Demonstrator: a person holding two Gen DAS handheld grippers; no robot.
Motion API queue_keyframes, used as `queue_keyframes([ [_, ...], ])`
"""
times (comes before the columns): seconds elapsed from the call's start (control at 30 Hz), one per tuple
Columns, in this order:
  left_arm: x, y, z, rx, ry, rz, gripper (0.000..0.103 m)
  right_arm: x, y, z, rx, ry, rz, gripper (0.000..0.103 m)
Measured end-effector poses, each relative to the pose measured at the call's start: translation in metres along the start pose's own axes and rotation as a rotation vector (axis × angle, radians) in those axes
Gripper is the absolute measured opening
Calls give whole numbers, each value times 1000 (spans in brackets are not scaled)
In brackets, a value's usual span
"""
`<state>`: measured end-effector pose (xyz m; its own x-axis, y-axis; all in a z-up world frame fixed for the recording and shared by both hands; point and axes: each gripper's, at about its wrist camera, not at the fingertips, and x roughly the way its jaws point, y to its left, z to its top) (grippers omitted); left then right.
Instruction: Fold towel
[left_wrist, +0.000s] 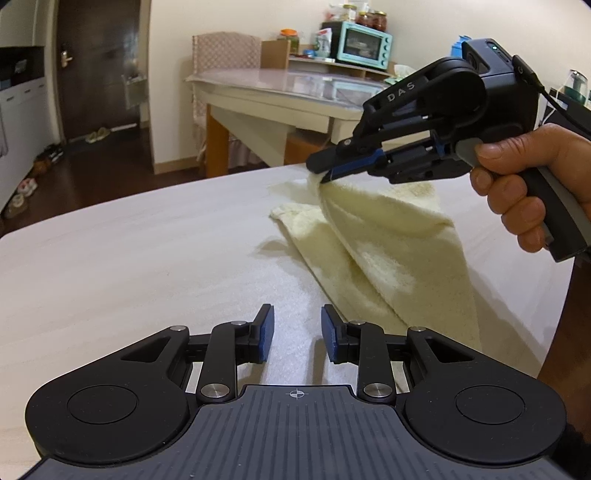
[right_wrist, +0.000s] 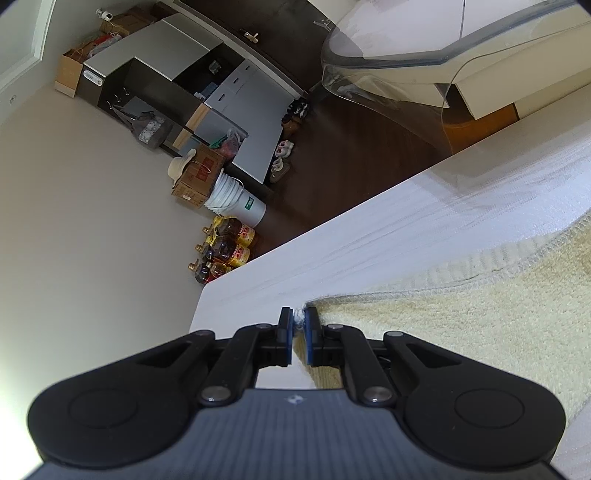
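Pale yellow terry towel (left_wrist: 399, 258) lies on a white table surface (left_wrist: 129, 266), toward the right side in the left wrist view. One corner is lifted off the table, so the cloth hangs in a tent-like drape with a doubled fold running down toward the near edge; the rest lies flat and partly bunched. Fluffy pile, with a stitched hem visible along the edge in the right wrist view (right_wrist: 461, 280).

The right black two-finger gripper (left_wrist: 327, 173) is clamped on that raised corner, its jaws nearly together with a bit of hem pinched between the blue pads (right_wrist: 312, 332). A person's hand (left_wrist: 528, 184) holds its handle.

The left black two-finger gripper (left_wrist: 297, 332) is held over bare table just left of the towel's near edge, jaws apart and nothing between them.

Hard to make out: the towel's right part is hidden behind the hand and gripper body, and its far edge is covered by the lifted fold. In the right wrist view the towel is cut off at the right frame edge.
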<state>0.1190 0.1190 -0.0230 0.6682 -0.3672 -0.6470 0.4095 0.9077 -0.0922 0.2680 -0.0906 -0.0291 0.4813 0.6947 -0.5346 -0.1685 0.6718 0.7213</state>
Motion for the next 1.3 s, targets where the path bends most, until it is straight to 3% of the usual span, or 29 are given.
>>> queue_keyframes([
  [0.2, 0, -2, 3, -71, 2, 54, 35, 5, 0, 0, 2, 12, -24, 8],
  [0.57, -5, -18, -3, -98, -6, 24, 38, 30, -8, 3, 67, 29, -78, 8],
  [0.8, -19, -25, -15, -49, -2, 23, 39, 37, -13, 2, 110, 26, -76, 8],
  [1.0, -30, -34, -26, -20, 2, 100, 39, 34, -12, 1, 100, 26, -81, 9],
  [1.3, -39, -58, -36, -1, 21, 99, 44, 34, -10, 1, 107, 20, -89, 9],
])
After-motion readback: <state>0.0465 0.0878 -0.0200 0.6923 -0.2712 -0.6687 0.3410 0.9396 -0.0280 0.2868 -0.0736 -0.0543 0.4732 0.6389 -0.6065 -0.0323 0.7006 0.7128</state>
